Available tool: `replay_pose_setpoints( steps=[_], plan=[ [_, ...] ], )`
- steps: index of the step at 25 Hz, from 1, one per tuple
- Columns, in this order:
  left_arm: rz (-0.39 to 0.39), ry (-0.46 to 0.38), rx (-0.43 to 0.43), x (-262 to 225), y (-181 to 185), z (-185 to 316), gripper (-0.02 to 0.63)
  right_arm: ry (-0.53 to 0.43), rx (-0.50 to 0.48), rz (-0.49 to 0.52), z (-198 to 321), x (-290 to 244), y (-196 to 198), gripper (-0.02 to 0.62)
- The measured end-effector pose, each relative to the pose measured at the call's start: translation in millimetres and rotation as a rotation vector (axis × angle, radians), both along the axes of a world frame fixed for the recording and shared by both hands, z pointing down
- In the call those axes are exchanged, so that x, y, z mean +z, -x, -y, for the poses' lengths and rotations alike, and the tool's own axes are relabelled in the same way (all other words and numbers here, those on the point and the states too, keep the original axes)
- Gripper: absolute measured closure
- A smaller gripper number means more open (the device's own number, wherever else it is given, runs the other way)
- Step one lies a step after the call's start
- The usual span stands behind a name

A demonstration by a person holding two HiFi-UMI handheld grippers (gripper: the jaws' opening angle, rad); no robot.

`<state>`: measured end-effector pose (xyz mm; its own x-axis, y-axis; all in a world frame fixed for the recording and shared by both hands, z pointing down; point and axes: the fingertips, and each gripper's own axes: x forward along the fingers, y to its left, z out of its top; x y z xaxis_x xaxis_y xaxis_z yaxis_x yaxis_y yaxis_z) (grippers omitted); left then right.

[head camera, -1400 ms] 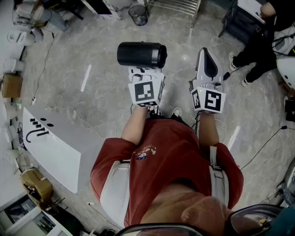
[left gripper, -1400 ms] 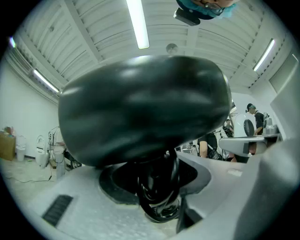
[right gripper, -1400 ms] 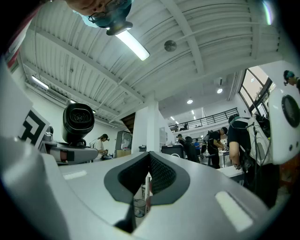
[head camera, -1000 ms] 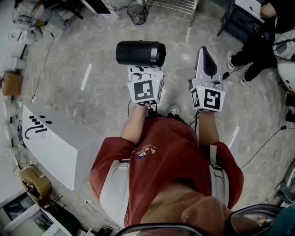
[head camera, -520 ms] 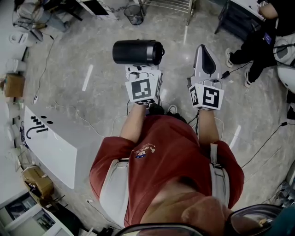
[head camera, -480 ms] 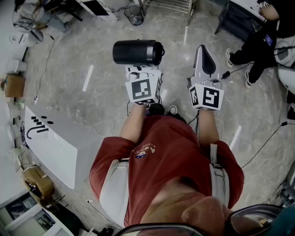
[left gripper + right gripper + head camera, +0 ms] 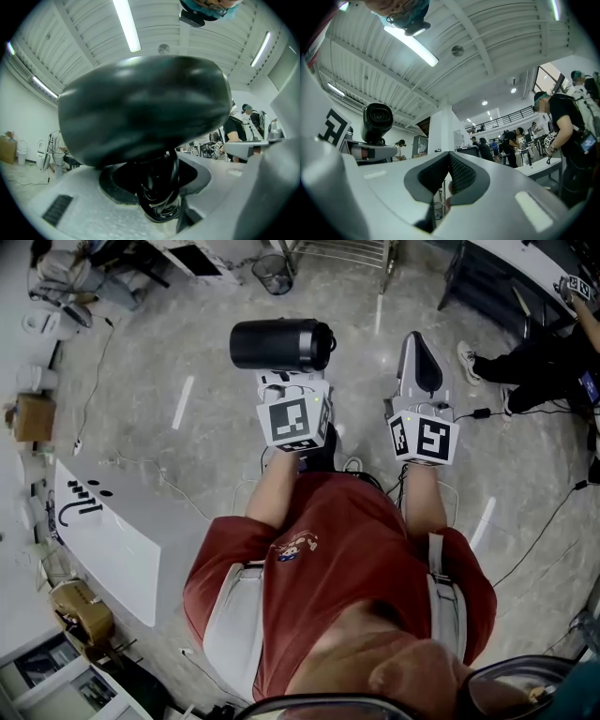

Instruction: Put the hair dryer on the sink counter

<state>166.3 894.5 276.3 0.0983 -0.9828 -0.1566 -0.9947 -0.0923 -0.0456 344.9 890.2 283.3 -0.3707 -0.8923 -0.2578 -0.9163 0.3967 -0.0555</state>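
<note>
A white panel lies on the grey marbled floor, well to the left of the left gripper. The hair dryer is in the air at that gripper's tip. It has a stubby, matte black barrel lying crosswise, with a black cord wound around its lower part. The left gripper's jaws pinch that cord-wrapped part. Just right of the left gripper, the right gripper has its jaws pressed together, holding nothing. A person in dark clothes is far to the right.
</note>
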Motion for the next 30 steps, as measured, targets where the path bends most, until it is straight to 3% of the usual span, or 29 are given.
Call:
replay_pose_setpoints(
  steps=[14,30],
  plan=[
    [-0.020,-0.003,0.006,8.8,18.8,74.8,0.407,0.002,-0.020,-0.042,79.2,7.5,31.9,0.595],
    [-0.037,0.014,0.002,17.5,109.9,206.5,0.407,0.028,-0.032,-0.081,215.3,14.4,126.5,0.595]
  ],
)
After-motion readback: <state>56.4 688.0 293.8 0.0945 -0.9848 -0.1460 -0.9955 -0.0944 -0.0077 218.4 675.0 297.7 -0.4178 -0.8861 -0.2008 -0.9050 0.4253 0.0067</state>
